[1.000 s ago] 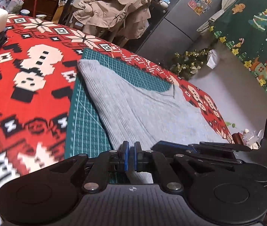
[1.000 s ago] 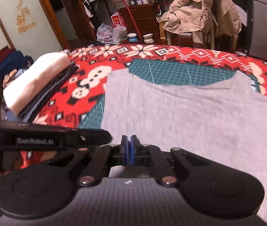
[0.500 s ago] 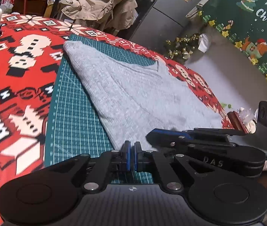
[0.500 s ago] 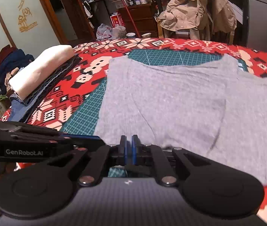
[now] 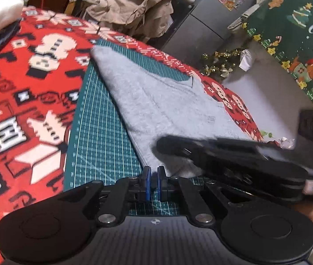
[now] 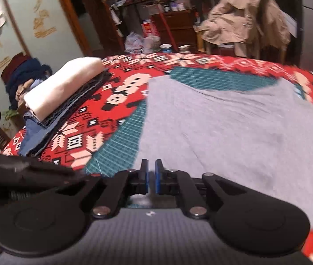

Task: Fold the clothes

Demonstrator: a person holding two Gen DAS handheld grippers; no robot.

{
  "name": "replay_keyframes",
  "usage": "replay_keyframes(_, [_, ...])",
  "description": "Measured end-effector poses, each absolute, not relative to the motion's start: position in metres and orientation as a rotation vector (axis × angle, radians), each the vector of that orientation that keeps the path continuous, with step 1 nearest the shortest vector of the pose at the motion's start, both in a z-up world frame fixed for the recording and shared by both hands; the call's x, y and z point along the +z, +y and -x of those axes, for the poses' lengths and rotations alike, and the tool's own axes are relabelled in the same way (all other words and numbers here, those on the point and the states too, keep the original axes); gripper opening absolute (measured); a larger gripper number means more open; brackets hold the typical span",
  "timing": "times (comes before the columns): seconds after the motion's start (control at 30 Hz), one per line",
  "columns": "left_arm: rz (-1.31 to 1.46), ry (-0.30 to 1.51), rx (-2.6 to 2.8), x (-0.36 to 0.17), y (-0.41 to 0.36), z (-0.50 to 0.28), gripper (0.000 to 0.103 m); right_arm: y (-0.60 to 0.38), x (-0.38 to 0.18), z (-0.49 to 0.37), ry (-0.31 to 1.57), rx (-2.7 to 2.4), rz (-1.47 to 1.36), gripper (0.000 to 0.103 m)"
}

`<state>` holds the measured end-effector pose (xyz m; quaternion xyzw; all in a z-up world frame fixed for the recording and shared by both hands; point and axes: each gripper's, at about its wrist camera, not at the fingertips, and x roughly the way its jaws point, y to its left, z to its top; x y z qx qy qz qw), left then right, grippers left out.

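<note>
the grey garment (image 6: 222, 132) lies spread flat on the green cutting mat (image 5: 103, 132), which sits on the red patterned tablecloth (image 5: 23, 88). its near hem reaches the near edge of the mat, just in front of both tools. a stack of folded clothes (image 6: 63, 92) rests at the far left of the table, well apart from the garment.

the left gripper (image 5: 153, 182) has its fingers drawn together with only a narrow slit between the blue pads, and no cloth shows in that slit. it sits at the near left corner of the garment. the right gripper (image 6: 151, 178) is in the same condition: fingers together, nothing visibly clamped, positioned at the near hem to the right of the other tool.

judgement: no fold is made yet; the next step calls for a grip on the near hem.

likely faults from here:
- closed fingers cannot take cloth; pushing forward would bunch the hem.
- a pinch that catches only the top layer would leave the lower layer behind.
- unequal lift between the two tools would skew the fold line.
- dragging the garment may shift the mat on the tablecloth.
</note>
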<state>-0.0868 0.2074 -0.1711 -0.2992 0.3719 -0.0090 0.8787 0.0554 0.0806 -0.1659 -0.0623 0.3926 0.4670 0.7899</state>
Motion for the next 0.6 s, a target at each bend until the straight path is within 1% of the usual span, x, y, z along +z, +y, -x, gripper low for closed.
replay_keyframes(0.13, [0.633, 0.770, -0.018, -0.177, 0.206, 0.087, 0.004, 0.112, -0.172, -0.064, 0.857, 1.035, 0.203, 0.003])
replay_keyframes(0.3, [0.598, 0.773, -0.021, -0.174, 0.203, 0.088, 0.004, 0.126, -0.173, -0.077, 0.861, 1.025, 0.190, 0.001])
replay_keyframes(0.47, [0.623, 0.770, -0.015, -0.172, 0.209, 0.094, 0.004, 0.109, -0.164, -0.070, 0.854, 1.021, 0.142, 0.004])
replay_keyframes(0.6, [0.684, 0.720, -0.007, -0.166, 0.222, 0.096, 0.004, 0.085, -0.169, -0.061, 0.883, 0.986, 0.136, 0.007])
